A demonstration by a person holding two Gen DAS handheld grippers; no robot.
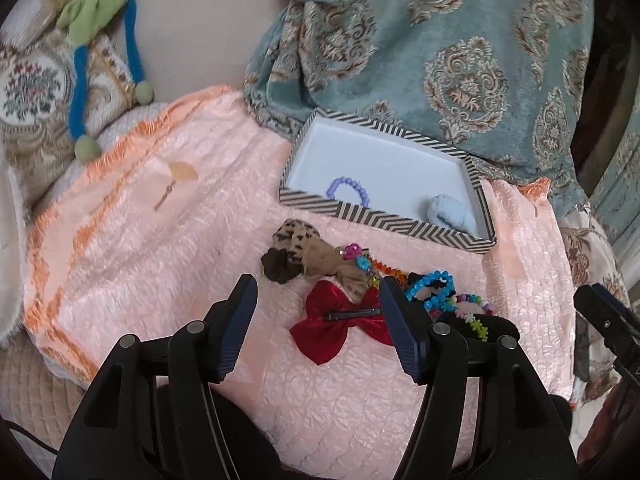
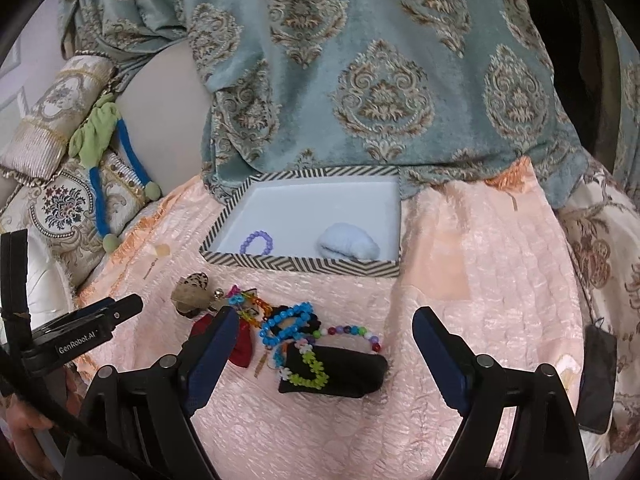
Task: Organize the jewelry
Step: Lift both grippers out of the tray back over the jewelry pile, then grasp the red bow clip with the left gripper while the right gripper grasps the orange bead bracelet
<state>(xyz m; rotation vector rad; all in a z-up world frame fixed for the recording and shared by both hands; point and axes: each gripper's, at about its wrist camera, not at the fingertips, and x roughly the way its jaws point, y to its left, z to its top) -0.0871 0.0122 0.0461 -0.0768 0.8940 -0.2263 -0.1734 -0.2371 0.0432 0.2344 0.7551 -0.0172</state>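
A: What's the biggest thing here?
B: A teal curtain [image 2: 360, 80] at the back, and a pink blanket [image 1: 160, 260] spread in front of it.
A: And on the blanket?
B: A striped box [image 2: 296, 266], its far edge against the curtain. Inside lie a purple bracelet [image 2: 257, 242] near the front wall and a pale blue scrunchie [image 2: 348, 246] toward the right corner.
A: The rest of the jewelry?
B: Heaped in front of the box: a black pouch [image 2: 344, 372] with a green flower bracelet [image 2: 310, 372] on it, a red bow [image 1: 340, 328], a leopard scrunchie [image 1: 300, 256], a blue bracelet [image 2: 286, 322].
A: The grippers?
B: The left gripper [image 1: 318, 328] stands wide around the bow, not touching it. The right gripper [image 2: 320, 356] gapes over the pouch, holding nothing.
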